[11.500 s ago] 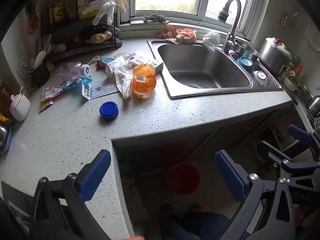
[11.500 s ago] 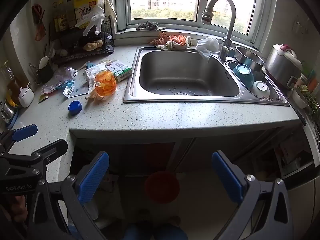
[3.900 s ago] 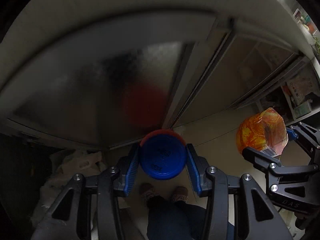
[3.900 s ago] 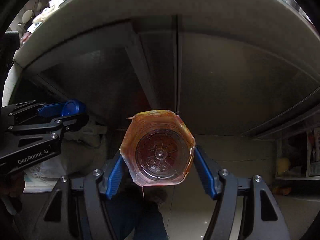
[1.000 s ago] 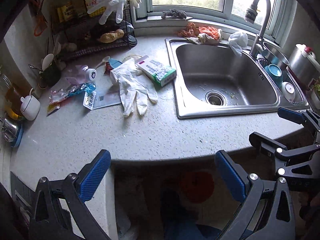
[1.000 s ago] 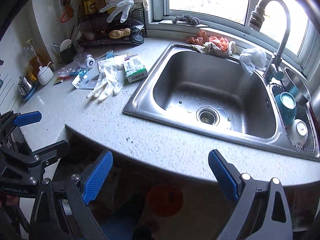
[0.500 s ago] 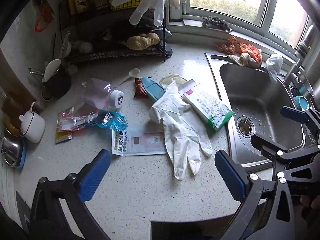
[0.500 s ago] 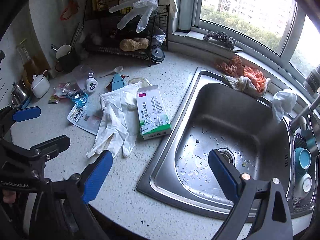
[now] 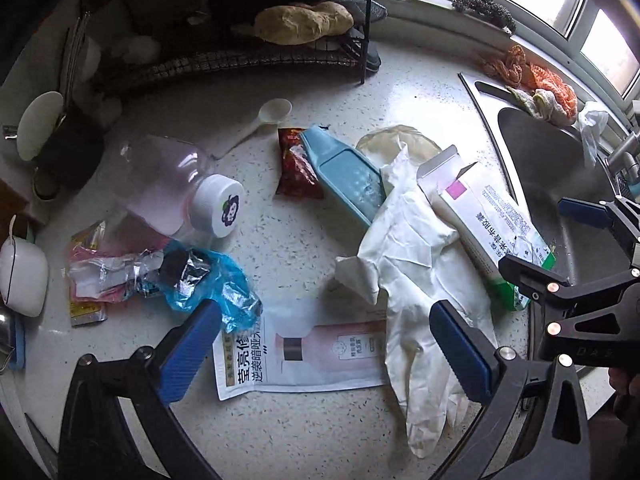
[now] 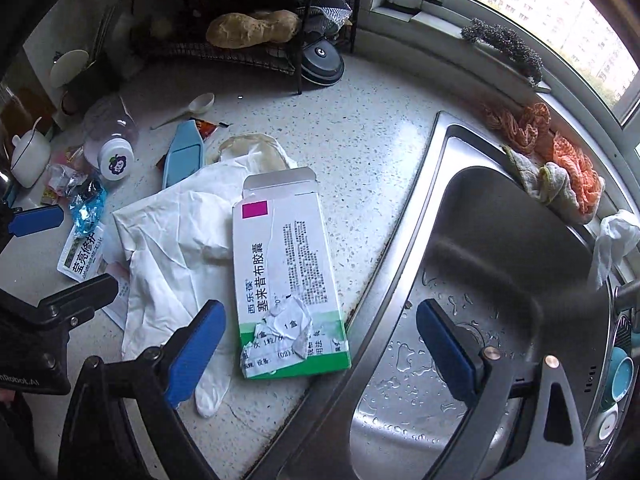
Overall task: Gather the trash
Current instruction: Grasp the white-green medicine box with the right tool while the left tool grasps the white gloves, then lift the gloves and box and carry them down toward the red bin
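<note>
Trash lies on the speckled counter. My left gripper (image 9: 324, 344) is open and empty, low over a pink printed leaflet (image 9: 304, 354) and a white rubber glove (image 9: 416, 280). A blue crumpled wrapper (image 9: 216, 280), a red snack packet (image 9: 296, 170), a light blue flat piece (image 9: 344, 178) and a clear bottle with a white cap (image 9: 168, 188) lie beyond. My right gripper (image 10: 316, 338) is open and empty, its jaws on either side of a white and green medicine box (image 10: 284, 272) beside the glove (image 10: 172, 240).
The steel sink (image 10: 500, 280) lies to the right with rags (image 10: 560, 168) on its rim. A black wire rack (image 9: 256, 40) stands at the back. A white cup (image 9: 20, 272) and a utensil holder (image 9: 60, 148) stand at the left. A white spoon (image 9: 260, 120) lies near the rack.
Both grippers have moved forward and down, closer to the trash on the counter. They stay open. The trash itself has not moved.
</note>
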`<action>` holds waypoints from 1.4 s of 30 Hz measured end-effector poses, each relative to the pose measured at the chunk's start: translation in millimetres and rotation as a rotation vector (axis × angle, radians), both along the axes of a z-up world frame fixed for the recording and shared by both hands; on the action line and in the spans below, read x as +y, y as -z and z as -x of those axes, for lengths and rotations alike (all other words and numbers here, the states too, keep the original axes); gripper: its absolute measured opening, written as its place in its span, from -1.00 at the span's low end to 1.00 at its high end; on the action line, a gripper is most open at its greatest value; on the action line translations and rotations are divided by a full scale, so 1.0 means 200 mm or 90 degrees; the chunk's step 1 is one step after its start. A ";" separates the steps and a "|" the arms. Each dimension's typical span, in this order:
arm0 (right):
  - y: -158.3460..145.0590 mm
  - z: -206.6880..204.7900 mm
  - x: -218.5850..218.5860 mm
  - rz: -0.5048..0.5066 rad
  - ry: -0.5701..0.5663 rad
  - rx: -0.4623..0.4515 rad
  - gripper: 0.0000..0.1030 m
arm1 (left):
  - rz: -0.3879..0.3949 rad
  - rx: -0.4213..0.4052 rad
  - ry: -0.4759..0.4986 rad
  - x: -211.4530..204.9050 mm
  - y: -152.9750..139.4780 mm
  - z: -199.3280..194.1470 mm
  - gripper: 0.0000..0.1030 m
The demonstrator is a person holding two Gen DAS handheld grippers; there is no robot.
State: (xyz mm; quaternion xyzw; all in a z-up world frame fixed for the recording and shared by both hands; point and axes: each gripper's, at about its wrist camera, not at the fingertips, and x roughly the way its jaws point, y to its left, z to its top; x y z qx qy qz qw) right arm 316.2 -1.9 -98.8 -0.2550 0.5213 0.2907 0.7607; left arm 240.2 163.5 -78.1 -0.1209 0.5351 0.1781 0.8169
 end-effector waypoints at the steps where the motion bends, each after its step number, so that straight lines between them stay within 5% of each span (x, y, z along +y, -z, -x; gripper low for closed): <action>1: 0.02 -0.01 0.01 0.002 -0.002 0.007 0.86 | 0.003 0.000 0.002 0.00 0.01 -0.01 1.00; 3: 0.06 -0.02 0.02 0.007 -0.010 0.020 0.76 | 0.007 0.000 0.006 0.00 0.01 -0.03 1.00; 7: 0.10 -0.04 0.05 0.018 -0.025 0.035 0.22 | 0.014 -0.004 0.014 0.01 0.01 -0.05 1.00; 23: -0.10 -0.02 -0.26 -0.047 0.098 -0.008 0.21 | 0.047 -0.020 0.066 -0.13 0.03 -0.18 0.97; 31: -0.05 -0.02 -0.28 -0.035 0.122 -0.005 0.21 | 0.059 0.005 0.098 -0.18 0.09 -0.27 0.07; 33: -0.05 -0.02 -0.29 -0.034 0.130 -0.003 0.21 | 0.054 0.014 0.102 -0.19 0.10 -0.28 -0.38; 36: -0.05 -0.03 -0.28 -0.036 0.138 -0.004 0.21 | 0.060 0.019 0.106 -0.20 0.11 -0.29 -0.71; 42: -0.07 0.00 -0.30 -0.040 0.146 -0.006 0.21 | 0.046 0.010 0.124 -0.26 0.07 -0.27 -0.86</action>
